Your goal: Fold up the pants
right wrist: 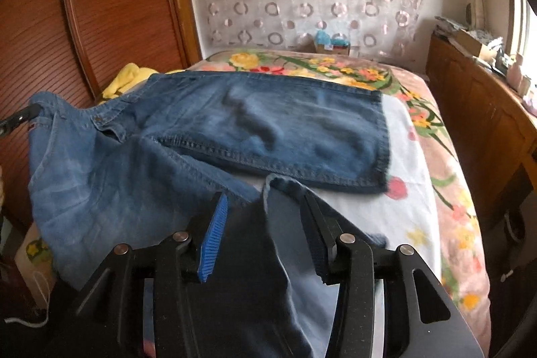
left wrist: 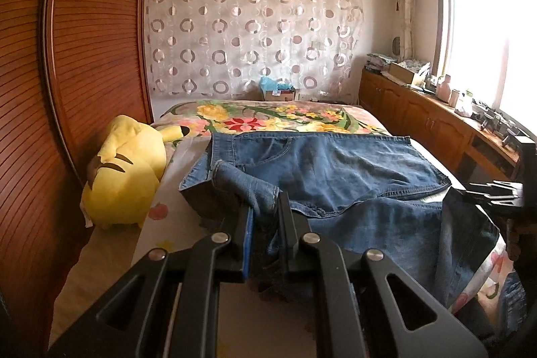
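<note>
Blue denim pants (left wrist: 335,170) lie across the bed, one leg flat toward the far side and the other leg nearer me. My left gripper (left wrist: 265,207) is shut on a bunched waistband corner of the pants at the left. In the right wrist view the pants (right wrist: 268,119) spread from left to right, and my right gripper (right wrist: 265,203) has its jaws apart with a hem fold of the near leg hanging between them. The right gripper also shows in the left wrist view (left wrist: 496,193) at the right edge of the pants.
The bed carries a floral blanket (left wrist: 268,116) and a white sheet (right wrist: 412,190). A yellow plush toy (left wrist: 124,176) lies at the bed's left edge beside a wooden wardrobe (left wrist: 84,56). A wooden cabinet (left wrist: 436,123) with clutter runs along the right under a window.
</note>
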Action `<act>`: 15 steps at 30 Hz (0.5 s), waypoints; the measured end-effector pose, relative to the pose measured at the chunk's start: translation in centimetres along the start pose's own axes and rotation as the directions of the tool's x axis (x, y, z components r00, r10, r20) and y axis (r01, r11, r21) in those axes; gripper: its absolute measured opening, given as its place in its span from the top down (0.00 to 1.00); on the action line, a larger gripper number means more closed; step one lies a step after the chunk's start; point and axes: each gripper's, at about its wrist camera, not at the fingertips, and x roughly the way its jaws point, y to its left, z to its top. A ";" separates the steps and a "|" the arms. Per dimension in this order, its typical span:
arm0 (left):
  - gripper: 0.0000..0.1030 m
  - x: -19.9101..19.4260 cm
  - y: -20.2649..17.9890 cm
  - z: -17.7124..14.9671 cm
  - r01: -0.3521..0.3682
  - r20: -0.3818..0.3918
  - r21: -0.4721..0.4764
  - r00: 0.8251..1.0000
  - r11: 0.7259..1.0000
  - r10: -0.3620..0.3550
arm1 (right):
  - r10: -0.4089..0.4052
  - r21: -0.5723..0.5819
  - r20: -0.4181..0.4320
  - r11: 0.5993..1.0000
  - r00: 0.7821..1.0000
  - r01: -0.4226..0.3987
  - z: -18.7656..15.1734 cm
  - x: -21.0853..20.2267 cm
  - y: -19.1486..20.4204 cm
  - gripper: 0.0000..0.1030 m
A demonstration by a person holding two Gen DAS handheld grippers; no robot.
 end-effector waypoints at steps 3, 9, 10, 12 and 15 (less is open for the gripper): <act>0.91 0.0 -0.4 0.2 0.003 0.004 0.004 1.000 1.000 -0.003 | -0.003 0.009 -0.009 1.000 1.000 0.004 -1.4 -1.6 -0.8 0.56; 0.91 0.0 -0.6 0.3 0.005 0.005 0.005 1.000 1.000 -0.005 | 0.015 0.015 -0.069 1.000 0.998 -0.014 -3.8 -2.0 -1.1 0.56; 0.91 0.0 -0.7 0.3 0.001 0.006 0.006 1.000 1.000 -0.001 | 0.016 0.014 -0.078 1.000 0.997 -0.015 -4.1 -1.8 -1.1 0.56; 0.91 0.0 -0.7 0.3 -0.001 0.008 0.007 1.000 1.000 0.001 | 0.019 0.014 -0.093 1.000 0.995 -0.018 -4.4 -1.4 -1.0 0.56; 0.91 -0.1 -0.7 0.6 -0.014 0.015 0.010 1.000 1.000 0.014 | 0.035 0.020 -0.104 0.999 0.994 -0.033 -4.9 -1.4 -1.2 0.78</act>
